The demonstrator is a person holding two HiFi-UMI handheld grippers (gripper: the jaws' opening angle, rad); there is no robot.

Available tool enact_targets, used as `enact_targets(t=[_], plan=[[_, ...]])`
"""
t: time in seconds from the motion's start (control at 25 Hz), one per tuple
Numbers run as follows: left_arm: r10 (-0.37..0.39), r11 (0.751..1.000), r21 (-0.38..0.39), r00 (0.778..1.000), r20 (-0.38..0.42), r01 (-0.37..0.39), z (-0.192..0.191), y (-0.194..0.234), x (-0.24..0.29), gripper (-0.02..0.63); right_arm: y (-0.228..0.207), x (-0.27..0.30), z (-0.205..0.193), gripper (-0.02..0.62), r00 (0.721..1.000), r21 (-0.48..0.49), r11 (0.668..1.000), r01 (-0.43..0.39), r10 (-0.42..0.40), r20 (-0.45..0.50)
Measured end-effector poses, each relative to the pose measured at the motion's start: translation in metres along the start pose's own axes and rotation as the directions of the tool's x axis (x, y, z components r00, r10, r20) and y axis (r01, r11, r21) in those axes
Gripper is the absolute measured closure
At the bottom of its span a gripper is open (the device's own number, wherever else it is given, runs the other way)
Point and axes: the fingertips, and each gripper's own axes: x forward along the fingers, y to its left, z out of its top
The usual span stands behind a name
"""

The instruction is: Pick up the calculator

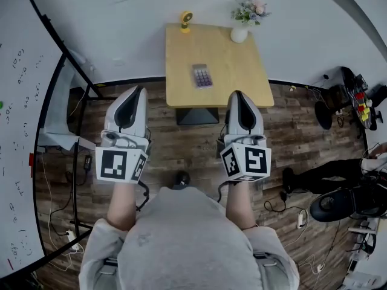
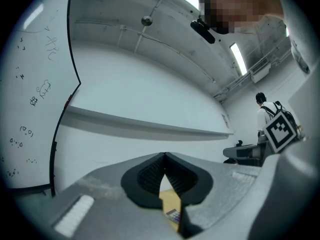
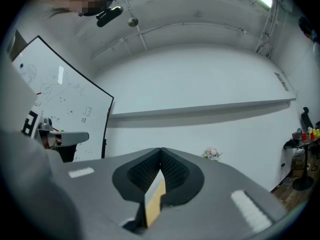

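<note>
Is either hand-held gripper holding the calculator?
No, the calculator lies flat on the wooden table with nothing touching it.

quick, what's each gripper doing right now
left gripper: closed, holding nothing
right gripper: closed, holding nothing

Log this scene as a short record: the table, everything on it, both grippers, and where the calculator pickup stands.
table: light wooden square table, against the white wall
target: grey rectangular calculator, flat near the table's middle
other items: white vase of flowers at the far right corner; small yellow round object at the far left corner
left gripper: jaws together, empty, short of the table's near edge
right gripper: jaws together, empty, short of the near edge
status: calculator untouched, not yet picked up
</note>
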Motion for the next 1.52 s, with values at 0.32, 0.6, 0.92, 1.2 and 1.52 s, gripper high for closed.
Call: enact_targets(t=[0.32, 0.6, 0.92, 1.2, 1.52], plan=[[0.029, 1.000, 0.002, 1.000, -0.002, -0.029, -0.014, 0.001, 0.037, 0.601, -0.016, 0.035, -0.007, 0.592, 0.998, -0.030, 0.997, -0.065, 0.065, -0.006], [0.017, 1.000, 0.001, 1.000, -0.012, -0.017, -0.024, -0.011, 0.056, 0.601, -0.027, 0.051, -0.021, 0.592, 0.994, -0.021, 0.995, -0.099, 0.098, -0.050], [0.018, 1.000, 0.003, 0.999, -0.029, -0.018, -0.036, -0.001, 0.073, 0.601, -0.034, 0.072, -0.038, 0.592, 0.992, 0.014, 0.996, -0.093, 0.094, -0.087], [-0.008, 1.000, -0.006, 1.000, -0.024, 0.007, -0.048, 0.020, 0.109, 0.601, -0.045, 0.110, -0.047, 0.592, 0.994, 0.014, 0.998, -0.058, 0.059, -0.093], [-0.037, 0.999, -0.025, 0.999, -0.025, 0.036, -0.063, 0.057, 0.164, 0.601, -0.052, 0.169, -0.058, 0.592, 0.993, 0.003, 1.000, -0.026, 0.027, -0.112]])
